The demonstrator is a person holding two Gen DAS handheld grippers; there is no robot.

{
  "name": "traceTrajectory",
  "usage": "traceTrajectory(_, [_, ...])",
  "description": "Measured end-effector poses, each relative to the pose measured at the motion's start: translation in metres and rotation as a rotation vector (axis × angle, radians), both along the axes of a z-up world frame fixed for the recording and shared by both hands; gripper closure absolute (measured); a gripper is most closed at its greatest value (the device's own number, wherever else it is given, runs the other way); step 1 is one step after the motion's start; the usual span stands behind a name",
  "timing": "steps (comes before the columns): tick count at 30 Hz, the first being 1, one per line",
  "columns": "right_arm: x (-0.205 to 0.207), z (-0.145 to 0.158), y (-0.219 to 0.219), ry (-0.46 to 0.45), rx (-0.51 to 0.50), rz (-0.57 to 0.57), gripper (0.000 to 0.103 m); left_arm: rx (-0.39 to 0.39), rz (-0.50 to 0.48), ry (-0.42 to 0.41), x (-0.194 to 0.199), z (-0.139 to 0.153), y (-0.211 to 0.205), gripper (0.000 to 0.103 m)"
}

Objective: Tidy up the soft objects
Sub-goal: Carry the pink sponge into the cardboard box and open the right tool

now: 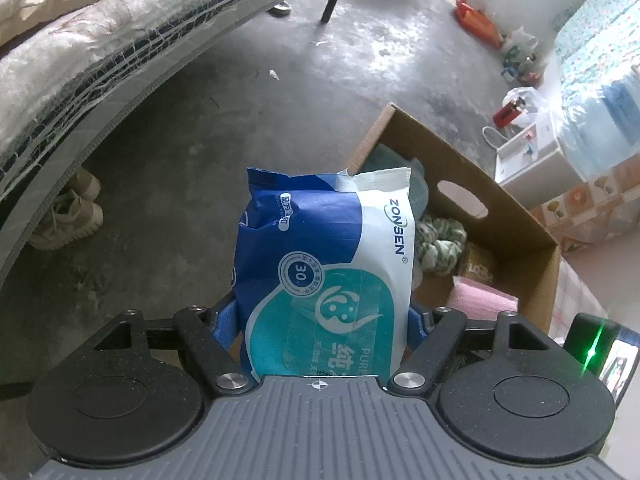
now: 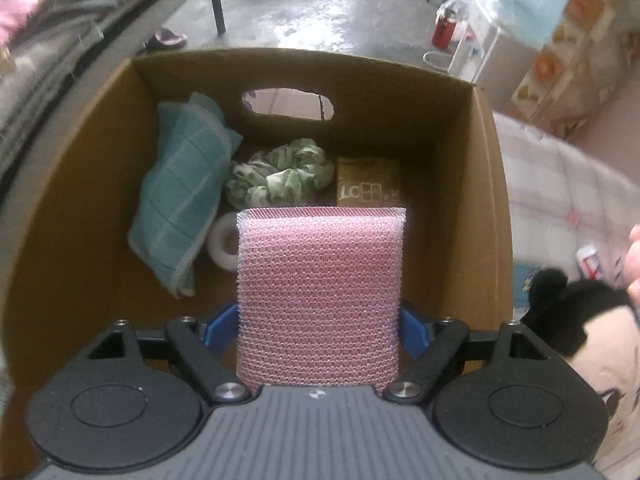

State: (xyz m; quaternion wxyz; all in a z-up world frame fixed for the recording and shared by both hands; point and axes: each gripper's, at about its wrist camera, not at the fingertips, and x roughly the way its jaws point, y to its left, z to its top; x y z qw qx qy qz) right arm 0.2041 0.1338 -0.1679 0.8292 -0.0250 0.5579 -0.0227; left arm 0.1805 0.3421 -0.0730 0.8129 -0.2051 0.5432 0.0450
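Two handheld grippers each carry one soft item, both angled steeply downward. Nearest the left wrist camera, the left gripper (image 1: 324, 320) is clamped on a blue, white and teal wet-wipe pack (image 1: 320, 256), its blue fingers (image 1: 228, 320) pressing against both sides of the pack's lower half; the pack stands upright between them, above the grey concrete floor (image 1: 240, 100) and just beside the near-left edge of an open cardboard box (image 1: 500, 208). Nearest the right wrist camera, the right gripper (image 2: 318, 328) has a pink mesh-covered sponge (image 2: 320, 292) between its jaws, blue fingers (image 2: 218, 330) against either side, directly above the box interior. The sponge is visible from the left view as a pink block at the box edge. Inside the box lie, from near to far, a roll of white tape (image 2: 224, 246), a folded teal cloth (image 2: 180, 200) leaning against the left wall, a green-and-white scrunchie (image 2: 280, 174), and a small tan packet (image 2: 368, 182). A handle cut-out (image 2: 288, 104) pierces the far wall. Outside the box on the right rests a black-eared plush toy (image 2: 580, 340). Beyond, on the left side, a bed (image 1: 80, 60) stands over a pair of beige sneakers (image 1: 66, 216).
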Motion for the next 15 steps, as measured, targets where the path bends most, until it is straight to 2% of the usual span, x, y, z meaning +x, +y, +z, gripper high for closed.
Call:
traceTrajectory(6, [0.004,0.000,0.003,0.001,-0.110,0.000,0.015,-0.022,0.009,-0.002,0.004,0.000,0.008,0.027])
traceTrajectory(13, [0.003,0.000,0.006,0.019,-0.108,0.001,0.012,-0.040,0.023,-0.011,0.009,0.001,0.016,0.027])
traceTrajectory(14, [0.001,0.003,0.006,-0.001,-0.093,0.008,0.014,-0.043,0.025,-0.013,0.010,0.002,0.018,0.027])
traceTrajectory(15, [-0.001,0.007,0.007,-0.029,-0.064,0.030,0.021,-0.046,0.028,-0.017,0.010,0.003,0.019,0.027])
